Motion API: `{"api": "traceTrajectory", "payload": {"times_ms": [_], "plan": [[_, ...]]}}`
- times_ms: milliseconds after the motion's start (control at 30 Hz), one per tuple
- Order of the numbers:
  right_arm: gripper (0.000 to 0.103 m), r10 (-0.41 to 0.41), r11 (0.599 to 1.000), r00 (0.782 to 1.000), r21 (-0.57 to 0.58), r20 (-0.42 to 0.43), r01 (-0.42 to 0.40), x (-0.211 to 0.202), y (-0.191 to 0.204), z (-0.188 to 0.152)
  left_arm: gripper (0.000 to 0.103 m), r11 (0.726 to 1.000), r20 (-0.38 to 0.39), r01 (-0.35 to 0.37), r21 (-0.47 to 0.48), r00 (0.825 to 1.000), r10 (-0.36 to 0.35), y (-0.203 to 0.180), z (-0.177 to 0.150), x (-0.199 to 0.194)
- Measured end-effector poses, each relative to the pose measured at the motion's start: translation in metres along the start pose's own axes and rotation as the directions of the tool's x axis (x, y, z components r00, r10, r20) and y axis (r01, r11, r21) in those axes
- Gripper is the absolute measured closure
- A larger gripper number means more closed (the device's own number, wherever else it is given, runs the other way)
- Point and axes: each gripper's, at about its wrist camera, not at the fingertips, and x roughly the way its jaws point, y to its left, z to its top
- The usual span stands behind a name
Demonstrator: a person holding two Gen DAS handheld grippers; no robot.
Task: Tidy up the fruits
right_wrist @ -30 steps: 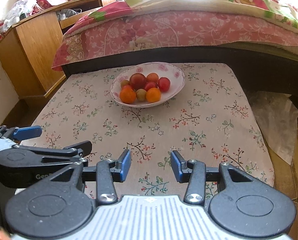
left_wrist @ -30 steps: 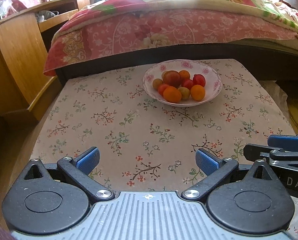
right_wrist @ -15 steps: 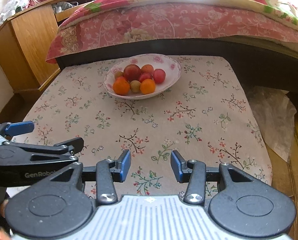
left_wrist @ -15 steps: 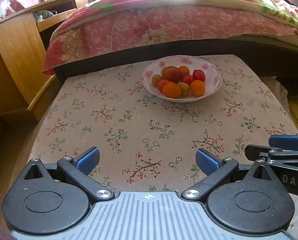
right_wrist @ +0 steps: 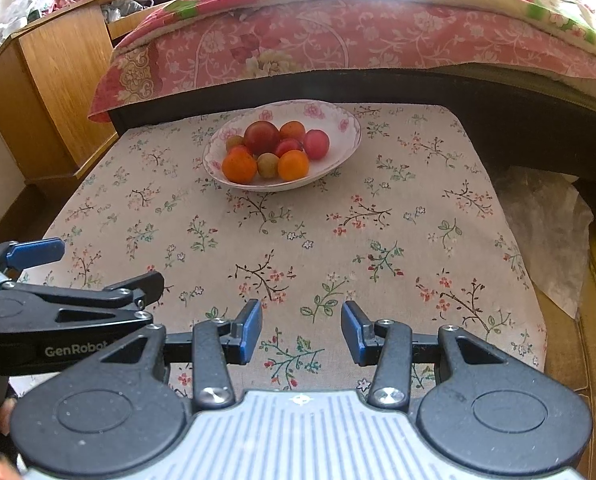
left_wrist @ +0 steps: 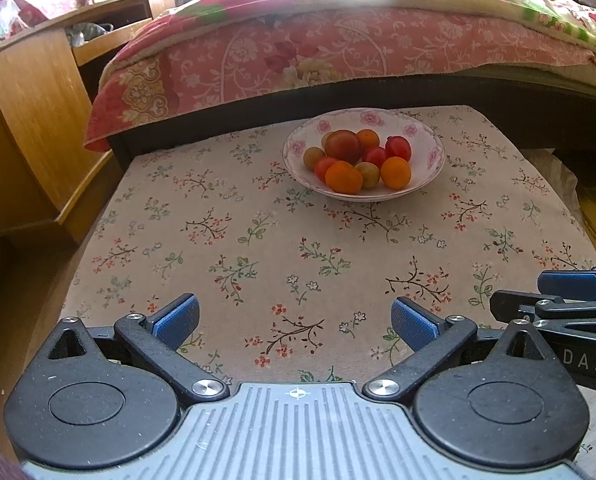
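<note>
A white bowl with pink flowers (left_wrist: 422,128) (right_wrist: 346,120) stands at the far side of the floral-cloth table (left_wrist: 258,240) (right_wrist: 398,220). It holds several small fruits: orange ones (left_wrist: 343,177) (right_wrist: 239,167), red ones (left_wrist: 398,148) (right_wrist: 316,144) and yellow-green ones (left_wrist: 368,174) (right_wrist: 268,165). My left gripper (left_wrist: 294,322) is open wide and empty over the near table edge. My right gripper (right_wrist: 301,330) is open and empty beside it. Each gripper shows at the other view's edge.
A bed with a pink floral quilt (left_wrist: 338,52) runs behind the table. A wooden cabinet (left_wrist: 30,92) stands at the left. A clear plastic sheet (right_wrist: 546,220) lies on the floor to the right of the table.
Both grippers have drawn back a little from the bowl and shifted slightly; the jaws have kept their openings. The fruits have not moved.
</note>
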Motion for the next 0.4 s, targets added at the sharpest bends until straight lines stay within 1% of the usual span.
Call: {"api": "traceTrajectory", "payload": {"times_ms": [400], "plan": [[0.057, -0.001, 1.000, 1.000, -0.002, -0.004, 0.001, 0.0023, 0.0015, -0.0024, 0.000, 1.000, 0.000, -0.006, -0.001, 1.000, 0.006, 0.0006, -0.0012, 0.0007]]}}
